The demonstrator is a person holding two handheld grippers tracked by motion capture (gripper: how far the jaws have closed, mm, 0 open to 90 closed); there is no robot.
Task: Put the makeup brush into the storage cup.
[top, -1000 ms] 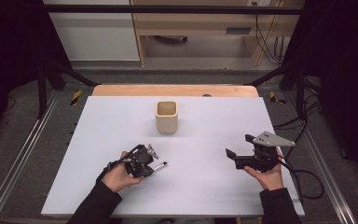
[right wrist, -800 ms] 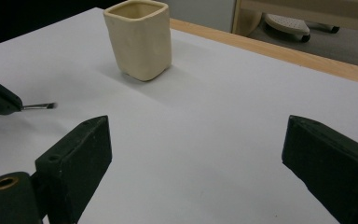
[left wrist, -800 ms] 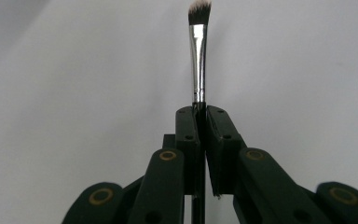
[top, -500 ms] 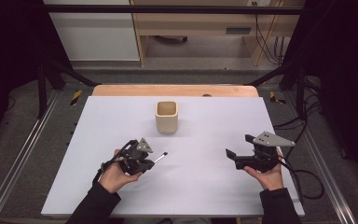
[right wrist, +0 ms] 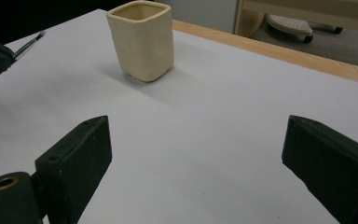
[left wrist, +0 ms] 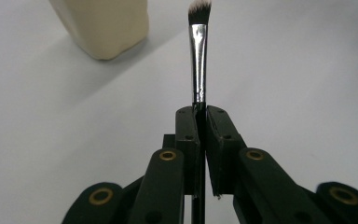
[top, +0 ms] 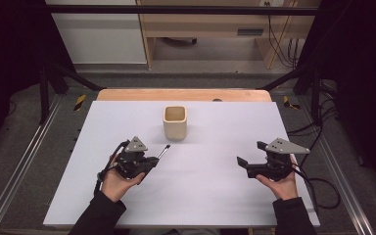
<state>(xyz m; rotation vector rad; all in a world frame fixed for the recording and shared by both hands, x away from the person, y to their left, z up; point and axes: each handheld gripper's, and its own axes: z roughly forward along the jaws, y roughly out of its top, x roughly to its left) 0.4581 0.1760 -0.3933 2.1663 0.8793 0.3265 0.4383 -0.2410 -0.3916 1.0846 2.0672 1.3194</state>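
Brush (left wrist: 198, 56) sits pinched btwn the jaws of the left gripper (left wrist: 199, 114), pressed together on the thin handle just below the metal ferrule. In the left gripper view it runs straight up the centre of the frame, bristle tip at the top edge, handle end passing down btwn the jaws toward the bottom. Grip is low on the ferrule end, prob. so most of the working end sticks out free and can be aimed tip-first.

Outward from there: the cream cup (top: 175, 122) stands upright at centre frame in the high view, mouth open upward; in the left gripper view its lower corner shows at upper left, apart from the brush tip. In the high view the brush (top: 163, 152) points up and to the right, toward the cup, w/ the left gripper (top: 152, 161) at lower left of centre. That slant looks like a line-up for dropping it into the cup, though this is a judgement.

Right gripper (top: 242, 164) at lower right of the high view; jaws spread wide w/ nothing btwn them, seemingly on standby. Its own view looks across the white tabletop (top: 215, 196) at the cup (right wrist: 141, 39), upper left of centre.
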